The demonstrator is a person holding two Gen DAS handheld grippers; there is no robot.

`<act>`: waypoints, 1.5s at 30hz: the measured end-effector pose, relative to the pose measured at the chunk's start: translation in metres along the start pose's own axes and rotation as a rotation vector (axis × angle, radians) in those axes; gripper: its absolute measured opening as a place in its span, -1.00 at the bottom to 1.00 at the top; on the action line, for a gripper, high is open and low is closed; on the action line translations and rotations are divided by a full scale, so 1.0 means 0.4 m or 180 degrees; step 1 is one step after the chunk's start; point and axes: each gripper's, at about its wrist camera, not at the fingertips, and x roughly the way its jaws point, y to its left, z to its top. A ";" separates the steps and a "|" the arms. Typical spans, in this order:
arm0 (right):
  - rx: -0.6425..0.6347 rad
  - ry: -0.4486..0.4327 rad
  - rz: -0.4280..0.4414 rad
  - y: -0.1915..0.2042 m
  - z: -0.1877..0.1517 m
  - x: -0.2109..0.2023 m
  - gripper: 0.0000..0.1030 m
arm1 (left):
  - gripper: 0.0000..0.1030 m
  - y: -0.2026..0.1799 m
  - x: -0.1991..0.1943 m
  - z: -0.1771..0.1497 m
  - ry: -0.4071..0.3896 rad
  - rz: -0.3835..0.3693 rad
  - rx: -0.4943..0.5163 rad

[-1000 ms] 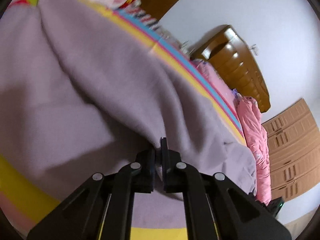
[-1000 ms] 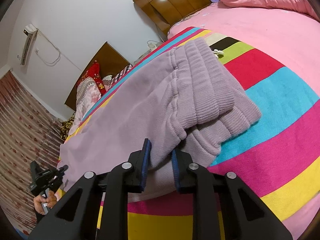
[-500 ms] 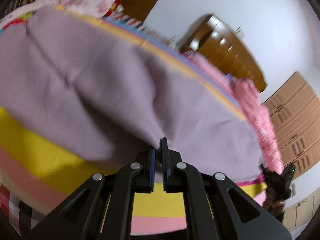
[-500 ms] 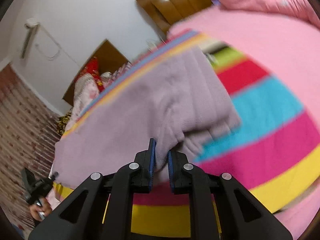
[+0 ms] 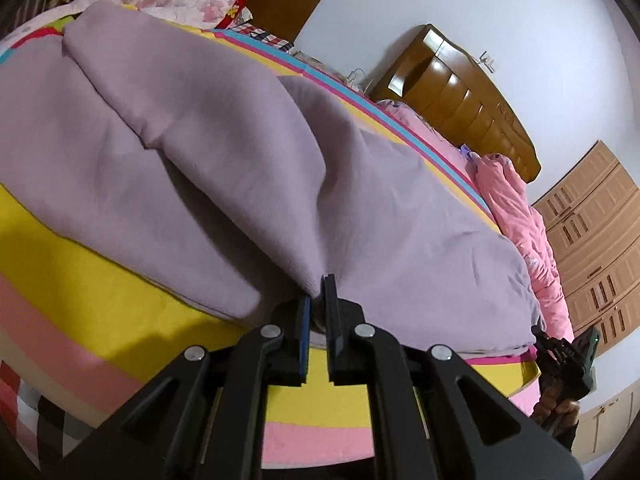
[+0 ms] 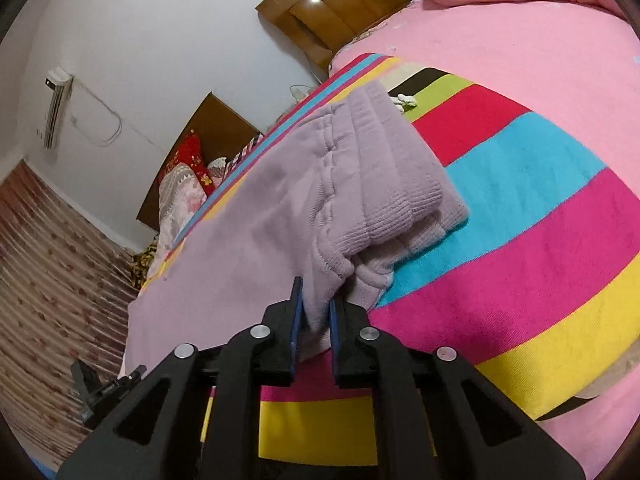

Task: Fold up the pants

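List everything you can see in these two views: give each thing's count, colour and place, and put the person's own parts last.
pants: one, lilac, spread on the blanket
blanket: one, striped, over the bed
sheet: one, pink, beyond the blanket
quilt: one, pink, bunched by the headboard
headboard: one, brown wood, against the wall
wardrobe: one, light wood, far right
air conditioner: one, white, on the wall
left gripper: black, clamped on the pants' edge
right gripper: black, clamped near the waistband
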 end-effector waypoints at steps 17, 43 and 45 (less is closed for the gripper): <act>-0.0146 -0.0077 -0.0083 0.040 -0.015 -0.006 -0.69 | -0.83 0.003 0.000 0.003 -0.0015 -0.0233 0.0046; -0.0672 -0.0432 -0.0525 0.120 -0.013 -0.127 0.26 | 0.67 -0.113 -0.157 0.020 -0.0963 0.0539 0.0801; -0.1054 -0.0509 -0.0616 0.189 -0.006 -0.126 0.25 | 0.86 -0.209 -0.156 0.048 -0.0966 0.0307 0.1141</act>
